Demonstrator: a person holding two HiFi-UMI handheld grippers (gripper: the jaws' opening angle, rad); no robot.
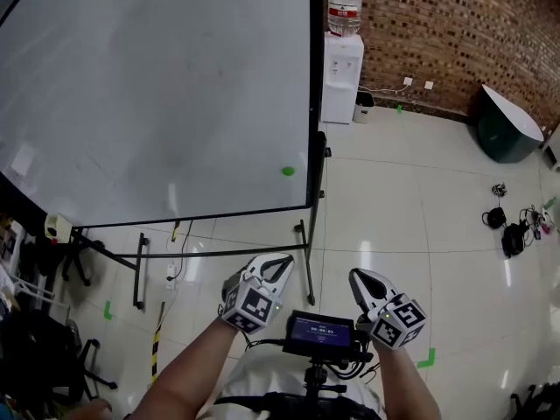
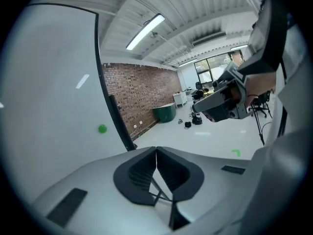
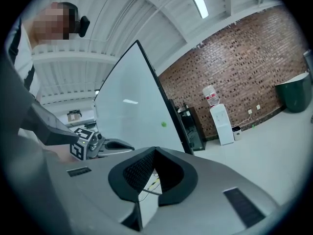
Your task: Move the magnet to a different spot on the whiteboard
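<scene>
Nearest the person, a small screen (image 1: 320,331) is sitting between and just behind the two grippers. The left gripper (image 1: 278,265) is hovering low over the floor with its jaws pressed together and nothing between them. The right gripper (image 1: 360,280) is hanging beside it, near but not touching, its jaws likewise meeting at the tips and carrying nothing. No contact with the task's thing is being made.

Ahead of both sets of jaws, the stand legs (image 1: 308,269) of the whiteboard (image 1: 157,86) are standing on the tiled floor. The green magnet (image 1: 288,171) is sitting on the board face close to its lower right corner, just inside the dark frame edge, well apart from either gripper. From the left jaws it is lying ahead, up and to the left; from the right jaws it is lying almost straight ahead and slightly above.

Judgement: the approach is only beginning. To do it well, one gripper should be spreading its jaws before arriving, meeting the board square-on, and closing on the magnet's rim rather than scraping its face. The right gripper is looking better lined up. The wide bare board to the left is offering plenty of new spots.

Beyond, a water dispenser (image 1: 341,77) is standing against a brick wall (image 1: 437,24).
</scene>
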